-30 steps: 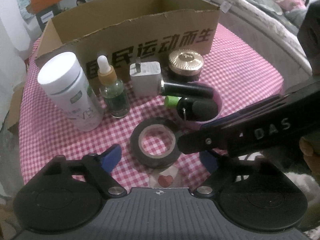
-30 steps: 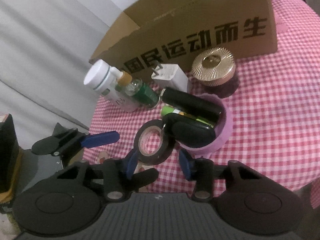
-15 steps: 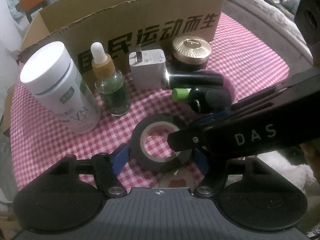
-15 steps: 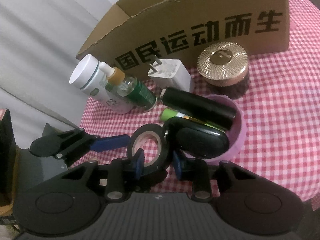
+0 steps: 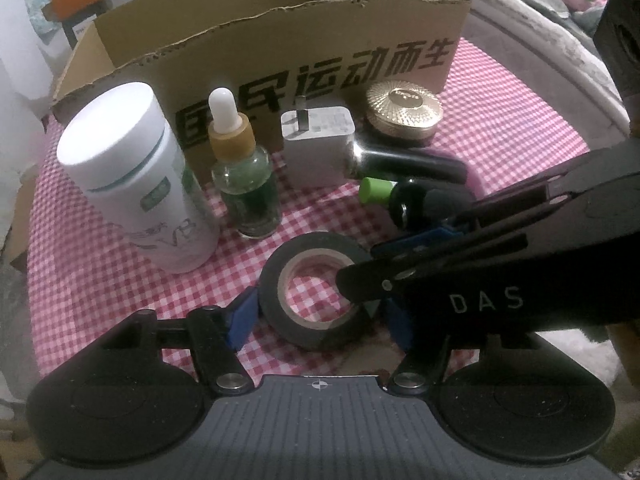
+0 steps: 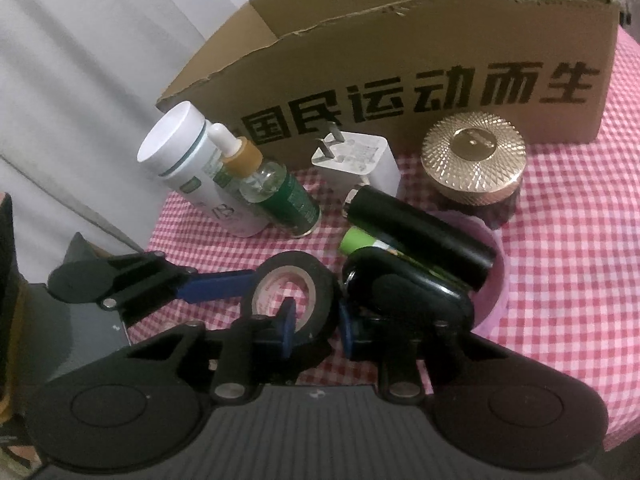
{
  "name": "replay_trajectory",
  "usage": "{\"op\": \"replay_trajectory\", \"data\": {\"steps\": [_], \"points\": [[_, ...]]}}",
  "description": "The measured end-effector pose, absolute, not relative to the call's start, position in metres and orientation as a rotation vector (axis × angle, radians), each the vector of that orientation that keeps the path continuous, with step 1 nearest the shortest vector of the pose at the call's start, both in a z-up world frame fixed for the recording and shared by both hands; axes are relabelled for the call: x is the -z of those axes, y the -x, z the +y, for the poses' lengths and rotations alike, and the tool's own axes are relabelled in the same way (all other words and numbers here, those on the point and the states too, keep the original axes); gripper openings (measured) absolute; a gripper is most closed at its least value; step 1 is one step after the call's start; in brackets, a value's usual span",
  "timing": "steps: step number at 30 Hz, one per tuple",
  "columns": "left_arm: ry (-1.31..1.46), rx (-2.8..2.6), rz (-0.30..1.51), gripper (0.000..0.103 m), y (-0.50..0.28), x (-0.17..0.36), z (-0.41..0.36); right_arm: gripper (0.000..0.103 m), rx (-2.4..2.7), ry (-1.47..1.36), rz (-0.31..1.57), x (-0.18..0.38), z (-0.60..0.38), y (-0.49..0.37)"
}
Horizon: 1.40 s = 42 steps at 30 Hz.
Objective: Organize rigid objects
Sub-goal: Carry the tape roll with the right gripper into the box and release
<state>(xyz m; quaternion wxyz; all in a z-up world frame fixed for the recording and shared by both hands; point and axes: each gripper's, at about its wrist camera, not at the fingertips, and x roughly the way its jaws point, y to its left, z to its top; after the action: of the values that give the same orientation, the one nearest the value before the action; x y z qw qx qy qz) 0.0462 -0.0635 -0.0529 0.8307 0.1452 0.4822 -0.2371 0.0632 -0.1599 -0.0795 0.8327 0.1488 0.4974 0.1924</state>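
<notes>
The roll of black tape (image 5: 316, 290) lies flat on the checked tablecloth (image 5: 100, 272) near the tabletop's front edge, just beside the pink bowl (image 6: 494, 280). The right gripper (image 6: 316, 326) has one blue finger inside the core and one outside the roll wall; this placement lets a wall pinch lift the ring. Whether the fingers (image 6: 286, 326) are pressing the wall cannot be told. The left gripper (image 5: 320, 316) brackets the whole roll with its fingers spread, apparently to hold it in position; contact is not confirmed.

The bowl holds a black cylinder (image 6: 420, 228), a green-capped item (image 6: 358, 240) and a black oval case (image 6: 408, 294). Behind stand the white canister (image 5: 132, 176), dropper bottle (image 5: 244, 176), white charger (image 5: 318, 144) and gold-lidded jar (image 5: 404, 114), all in a row against the front wall of the cardboard box (image 5: 280, 52), the probable destination.
</notes>
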Motion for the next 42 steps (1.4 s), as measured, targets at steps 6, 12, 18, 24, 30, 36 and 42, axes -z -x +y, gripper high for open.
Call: {"op": "replay_trajectory", "data": {"steps": [6,12,18,24,30,36,42], "points": [[-0.303,0.49,1.002,0.066,-0.035,0.043,-0.058,0.023,-0.421,-0.329,1.053,0.077,-0.155,-0.059],[-0.304,0.451,0.915,0.066,-0.021,0.006,-0.04,0.023,-0.449,-0.312,0.988,0.047,-0.156,-0.046],[-0.298,0.411,0.796,0.066,-0.027,-0.051,-0.029,0.024,-0.515,-0.261,0.865,-0.007,-0.148,-0.05],[-0.303,0.398,0.729,0.066,-0.067,-0.096,-0.024,0.024,-0.585,-0.223,0.77,-0.063,-0.144,-0.086],[-0.311,0.403,0.824,0.066,-0.153,-0.096,-0.029,0.024,-0.597,-0.263,0.835,-0.077,-0.137,-0.166],[-0.329,0.402,0.955,0.066,-0.23,-0.063,-0.047,0.024,-0.564,-0.395,1.009,-0.034,-0.157,-0.259],[-0.384,0.39,1.04,0.066,-0.268,-0.036,-0.062,0.024,-0.522,-0.511,1.144,0.008,-0.176,-0.322]]}}
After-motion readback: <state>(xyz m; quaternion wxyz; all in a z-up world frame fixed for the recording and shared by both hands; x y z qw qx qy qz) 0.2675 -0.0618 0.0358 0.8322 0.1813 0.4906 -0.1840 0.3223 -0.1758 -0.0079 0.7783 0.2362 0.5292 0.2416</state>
